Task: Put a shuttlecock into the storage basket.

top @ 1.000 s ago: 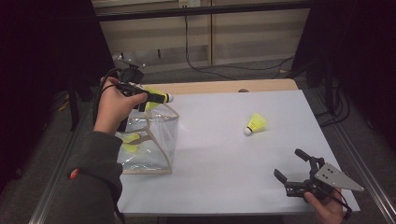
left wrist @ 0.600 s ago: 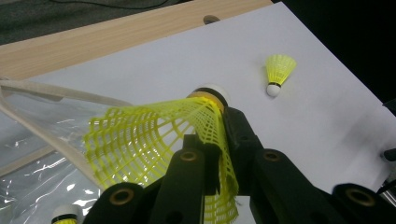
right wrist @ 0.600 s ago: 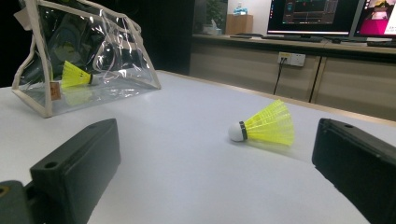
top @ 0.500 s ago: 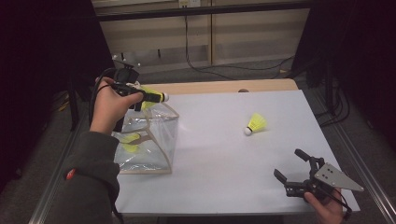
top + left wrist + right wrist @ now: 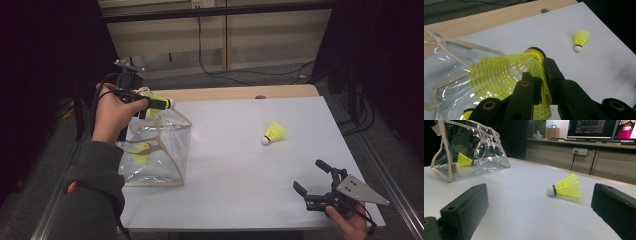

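Observation:
My left gripper [image 5: 152,104] is shut on a yellow shuttlecock [image 5: 159,102], held just above the open top of a clear plastic bag [image 5: 165,150] at the table's left. In the left gripper view the jaws pinch the shuttlecock's mesh skirt [image 5: 506,75]. Another yellow shuttlecock [image 5: 140,152] lies inside the bag, seen through its wall [image 5: 465,160]. A third shuttlecock [image 5: 273,133] lies on the white table to the right [image 5: 565,188]. My right gripper [image 5: 312,177] stands open near the front right edge, its jaws apart and aimed at that shuttlecock.
The white table top [image 5: 235,165] ends in a wooden strip [image 5: 240,93] at the back. Cabinets and cables [image 5: 210,45] lie beyond. Monitors [image 5: 594,128] show behind in the right gripper view.
My left hand has lifted and shifted slightly with the shuttlecock above the bag. The right gripper has stayed in place.

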The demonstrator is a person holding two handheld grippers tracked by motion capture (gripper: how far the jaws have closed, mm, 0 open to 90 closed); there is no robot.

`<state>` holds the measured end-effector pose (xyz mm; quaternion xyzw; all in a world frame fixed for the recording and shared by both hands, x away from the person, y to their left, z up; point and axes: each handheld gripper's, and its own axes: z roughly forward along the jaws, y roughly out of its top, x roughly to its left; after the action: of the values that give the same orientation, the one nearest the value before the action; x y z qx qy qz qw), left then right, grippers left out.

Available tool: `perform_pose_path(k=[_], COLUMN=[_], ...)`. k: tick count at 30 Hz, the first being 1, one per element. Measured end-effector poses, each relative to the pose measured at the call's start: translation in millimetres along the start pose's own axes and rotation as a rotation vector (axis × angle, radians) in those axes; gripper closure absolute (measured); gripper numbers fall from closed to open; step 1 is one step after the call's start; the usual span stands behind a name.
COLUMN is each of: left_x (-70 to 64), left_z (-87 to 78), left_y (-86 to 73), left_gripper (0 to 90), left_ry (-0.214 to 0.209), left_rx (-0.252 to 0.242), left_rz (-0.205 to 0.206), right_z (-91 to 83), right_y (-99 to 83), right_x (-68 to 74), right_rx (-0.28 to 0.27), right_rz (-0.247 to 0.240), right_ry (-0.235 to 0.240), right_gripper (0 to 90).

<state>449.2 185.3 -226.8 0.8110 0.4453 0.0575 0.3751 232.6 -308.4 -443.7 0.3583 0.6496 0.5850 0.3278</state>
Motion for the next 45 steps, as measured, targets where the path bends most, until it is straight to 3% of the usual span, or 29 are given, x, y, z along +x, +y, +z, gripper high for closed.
perform_pose_path(k=[45], left_x=[19.7], left_z=[-16.4], left_y=[-6.4], left_gripper=[85.6], left_ry=[0.068], left_rx=[-0.022], left_rz=[-0.05], right_z=[-0.2], right_y=[0.3], right_x=[-0.2], right_rx=[-0.004], right_rz=[0.0], right_ry=[0.0], right_gripper=[0.9])
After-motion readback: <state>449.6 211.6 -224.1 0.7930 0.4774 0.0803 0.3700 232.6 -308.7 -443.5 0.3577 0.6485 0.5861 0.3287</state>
